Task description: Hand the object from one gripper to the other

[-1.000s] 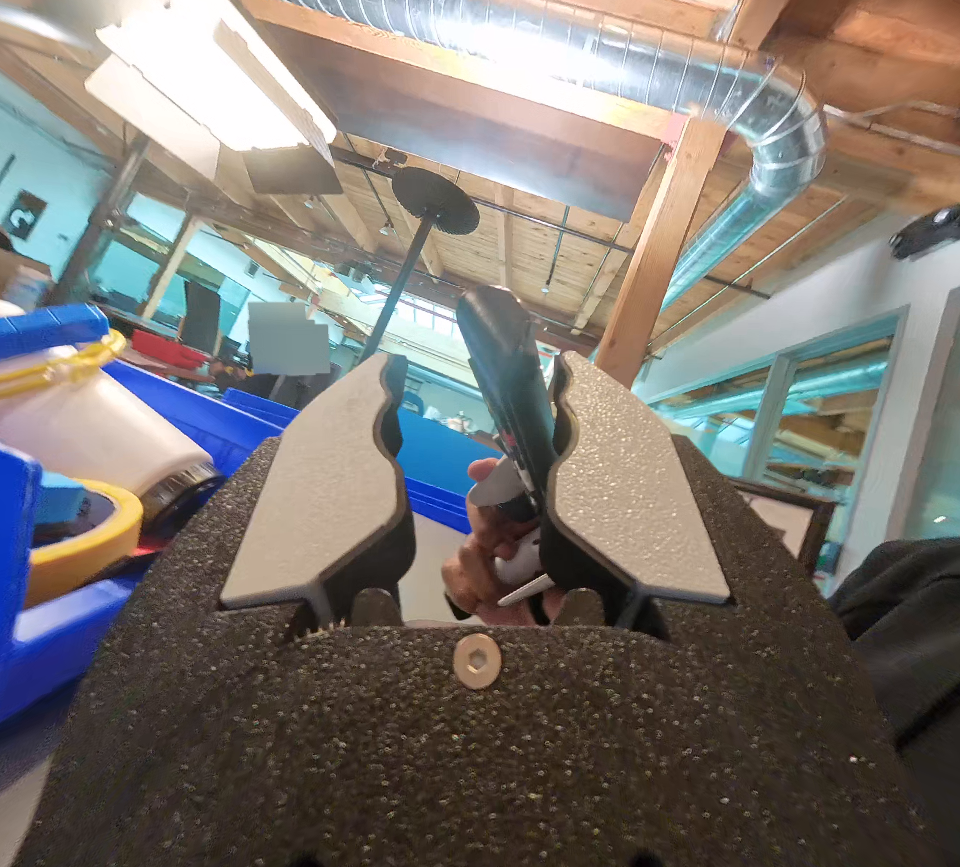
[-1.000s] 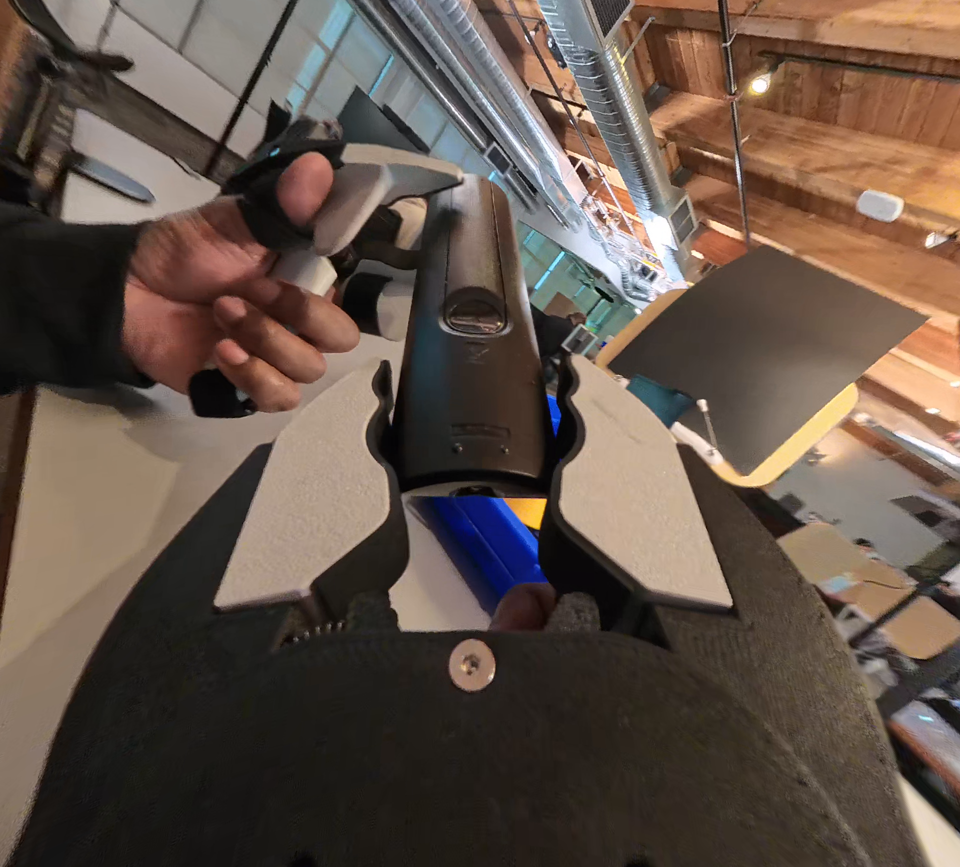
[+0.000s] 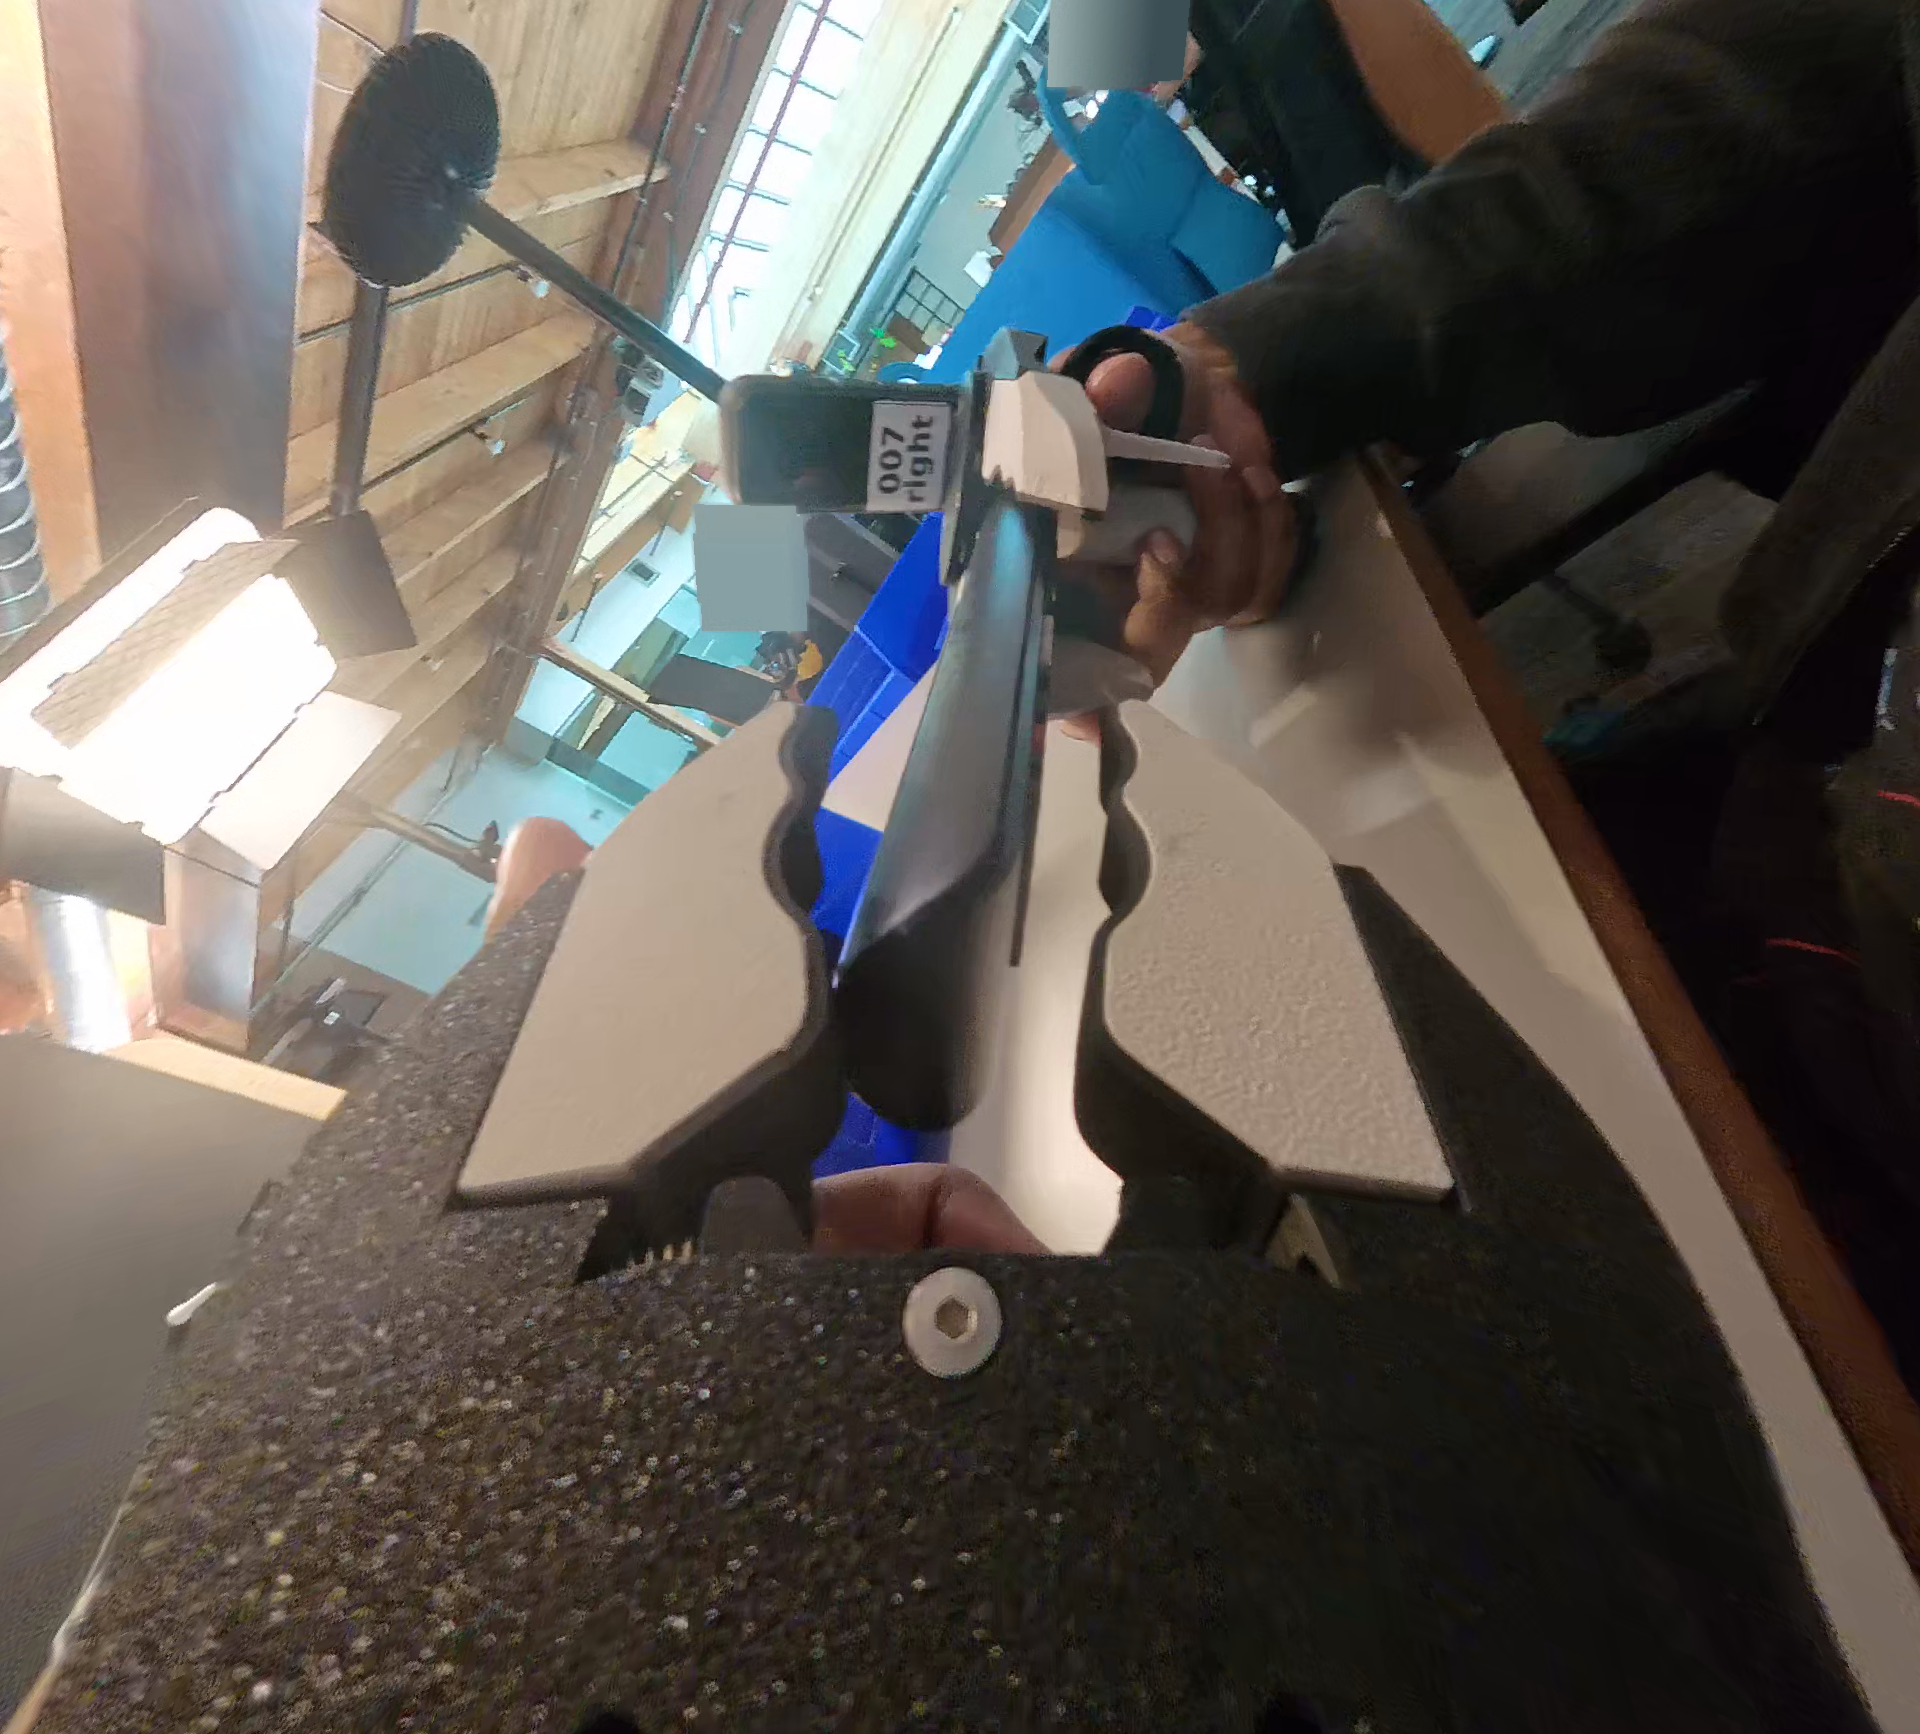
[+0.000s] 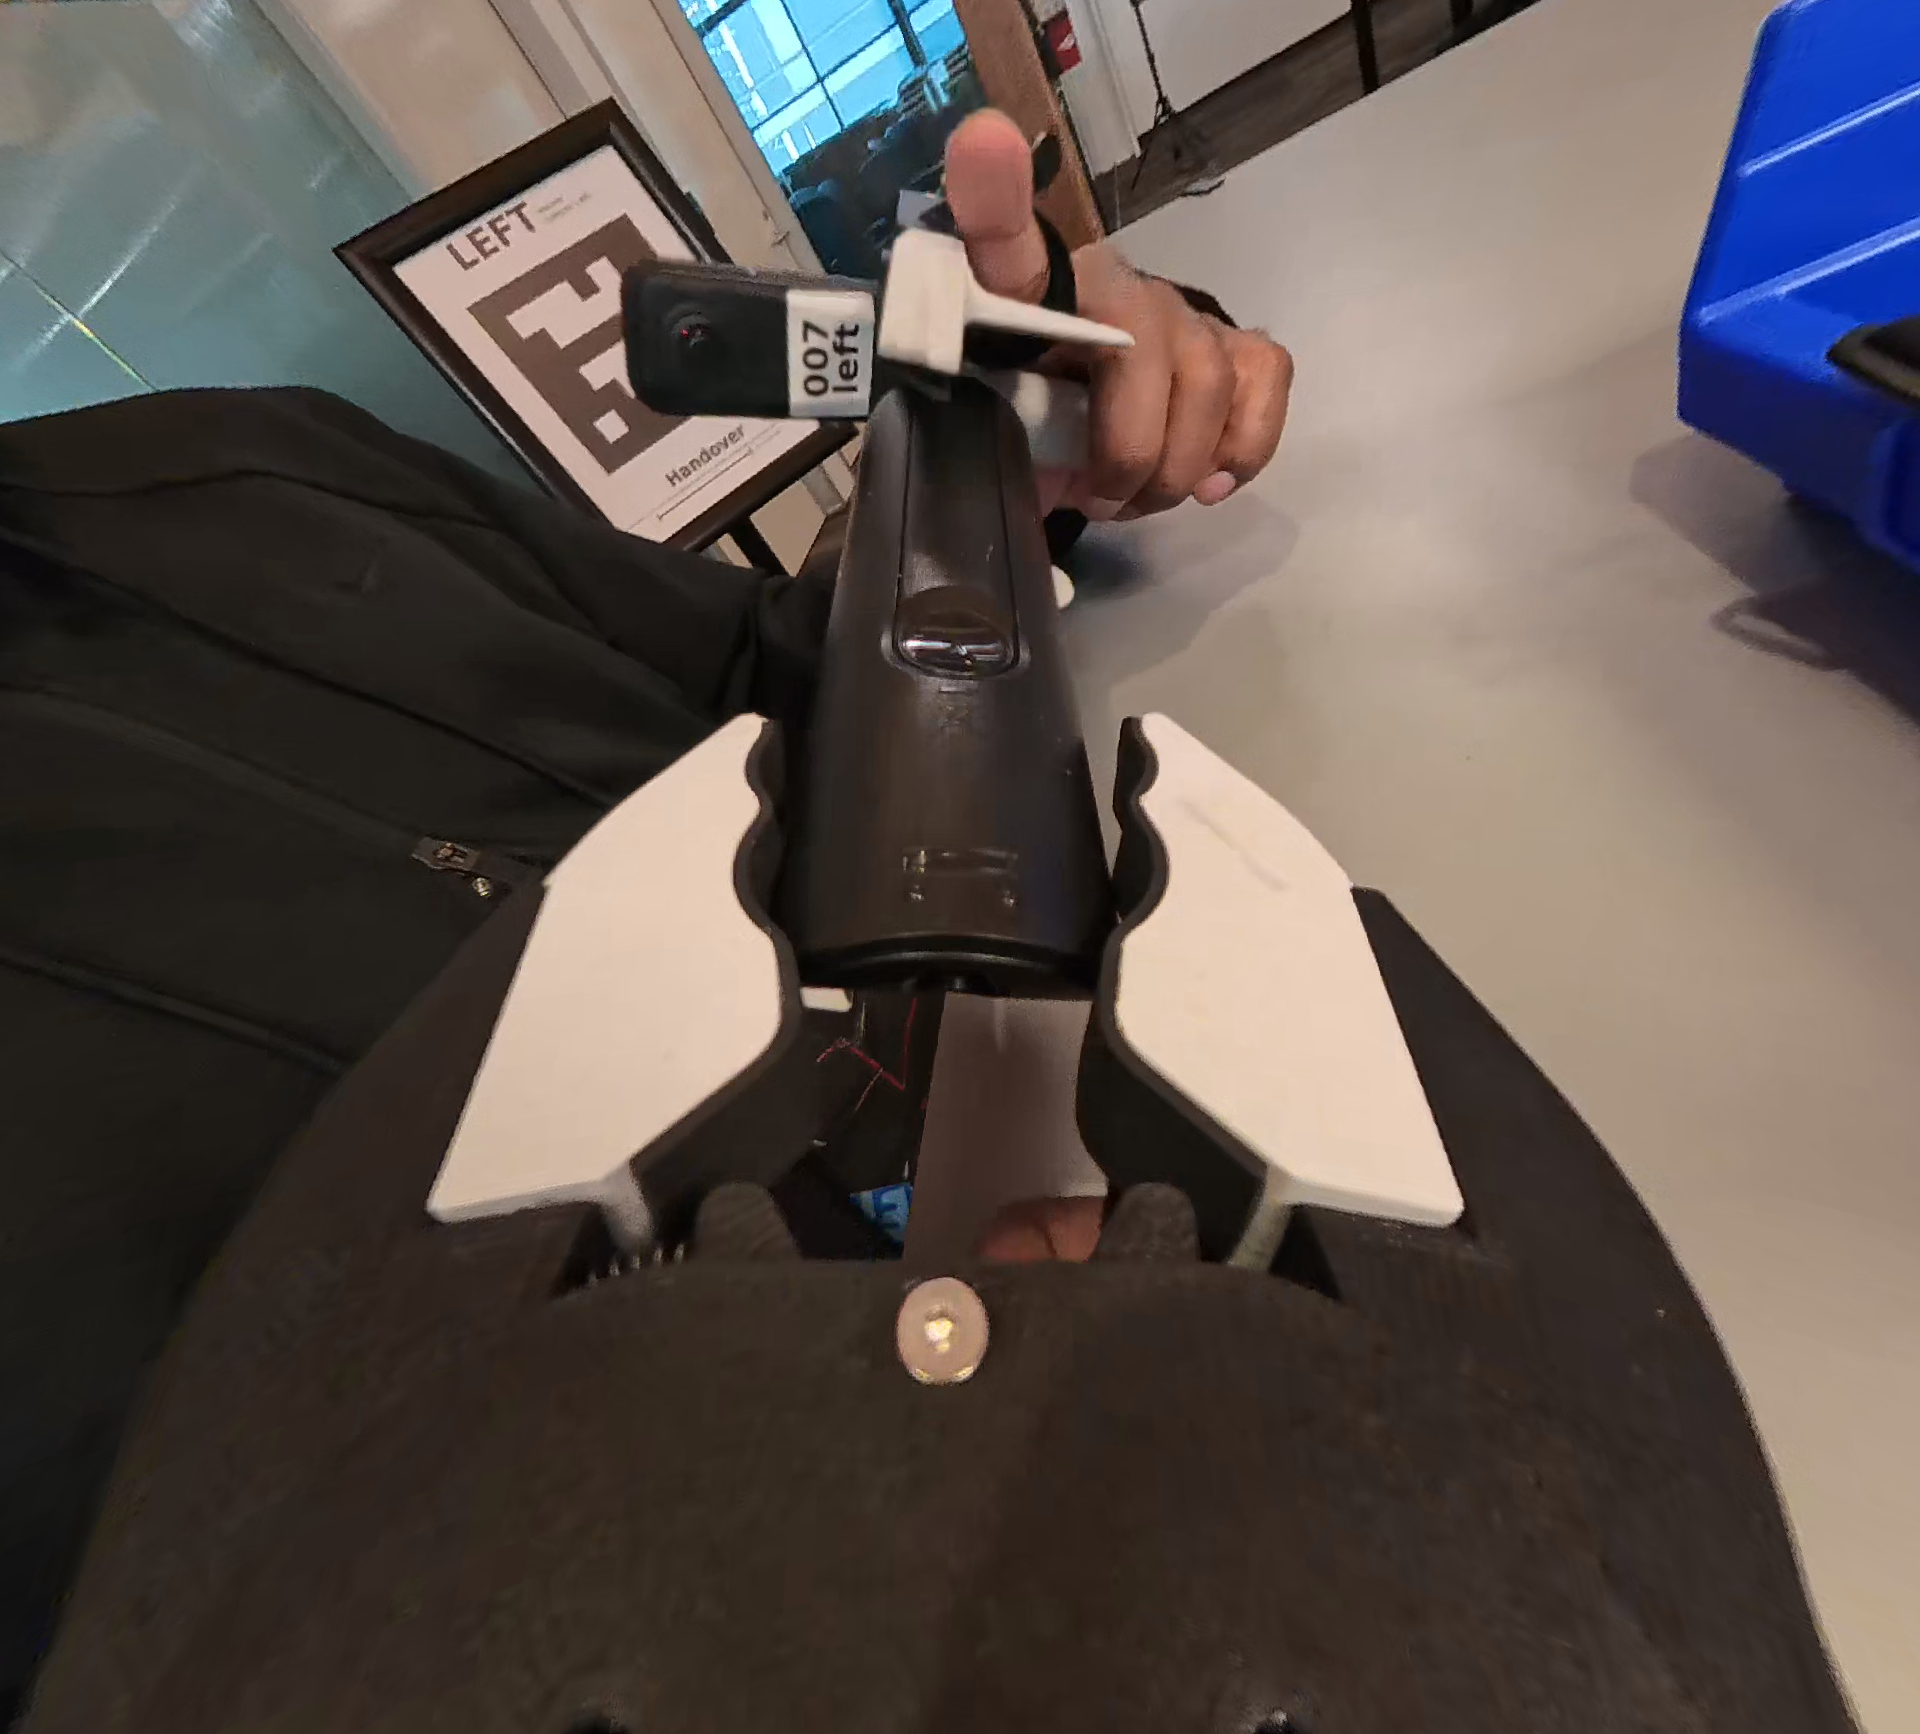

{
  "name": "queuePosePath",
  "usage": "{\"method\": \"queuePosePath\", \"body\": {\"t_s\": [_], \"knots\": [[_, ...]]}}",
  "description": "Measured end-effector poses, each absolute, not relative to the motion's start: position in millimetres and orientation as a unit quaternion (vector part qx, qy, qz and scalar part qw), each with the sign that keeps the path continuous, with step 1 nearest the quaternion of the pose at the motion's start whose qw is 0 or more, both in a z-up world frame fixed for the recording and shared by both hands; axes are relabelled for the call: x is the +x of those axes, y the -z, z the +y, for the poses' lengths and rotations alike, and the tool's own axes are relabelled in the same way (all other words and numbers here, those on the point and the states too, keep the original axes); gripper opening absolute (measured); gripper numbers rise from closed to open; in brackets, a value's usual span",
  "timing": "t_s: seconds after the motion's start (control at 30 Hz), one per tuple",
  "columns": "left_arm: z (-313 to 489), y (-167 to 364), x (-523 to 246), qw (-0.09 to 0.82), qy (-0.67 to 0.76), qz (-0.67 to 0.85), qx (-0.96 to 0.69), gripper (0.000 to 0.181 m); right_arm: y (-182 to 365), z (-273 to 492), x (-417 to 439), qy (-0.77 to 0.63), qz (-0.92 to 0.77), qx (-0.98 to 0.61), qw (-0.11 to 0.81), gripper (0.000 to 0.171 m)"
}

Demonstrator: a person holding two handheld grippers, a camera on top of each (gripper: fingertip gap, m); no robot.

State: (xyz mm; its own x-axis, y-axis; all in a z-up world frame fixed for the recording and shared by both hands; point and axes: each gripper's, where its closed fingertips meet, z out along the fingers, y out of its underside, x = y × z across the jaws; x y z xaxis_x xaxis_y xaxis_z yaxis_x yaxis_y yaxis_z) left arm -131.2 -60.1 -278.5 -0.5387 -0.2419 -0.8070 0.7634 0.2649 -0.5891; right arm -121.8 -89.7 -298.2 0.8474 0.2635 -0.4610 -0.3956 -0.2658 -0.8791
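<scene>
Left claw [image 3: 961, 905] is wide; the object [image 3: 961, 811] lies between its fingers, touching the left one, gap on the right, so judged not gripped. Right claw [image 4: 945, 853] is narrow, clamped on the object's butt end, carrying it. Object: long black glossy body, tapering, with an oval inset button, held above the grey worktop [image 4: 1455, 604].

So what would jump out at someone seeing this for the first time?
Probably the long black object in the middle of both views, clamped at its near end by the right tool. Its other end lies between the fingers of the left tool, which stand open with a gap on one side. Off to the right, a bright blue bin sits on the grey table.
</scene>
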Motion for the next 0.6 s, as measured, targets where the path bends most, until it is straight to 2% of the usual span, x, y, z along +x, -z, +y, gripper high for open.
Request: {"method": "queuePosePath", "body": {"t_s": [0.13, 0.6], "knots": [[-66, 291, -130, 0.428, 0.555, 0.683, 0.205, 0.041, 299, -98, -128, -0.279, 0.025, -0.752, 0.596, 0.061], [-84, 296, -137, 0.424, 0.553, 0.683, 0.219, 0.040, 302, -98, -125, -0.282, 0.040, -0.756, 0.589, 0.061]]}}
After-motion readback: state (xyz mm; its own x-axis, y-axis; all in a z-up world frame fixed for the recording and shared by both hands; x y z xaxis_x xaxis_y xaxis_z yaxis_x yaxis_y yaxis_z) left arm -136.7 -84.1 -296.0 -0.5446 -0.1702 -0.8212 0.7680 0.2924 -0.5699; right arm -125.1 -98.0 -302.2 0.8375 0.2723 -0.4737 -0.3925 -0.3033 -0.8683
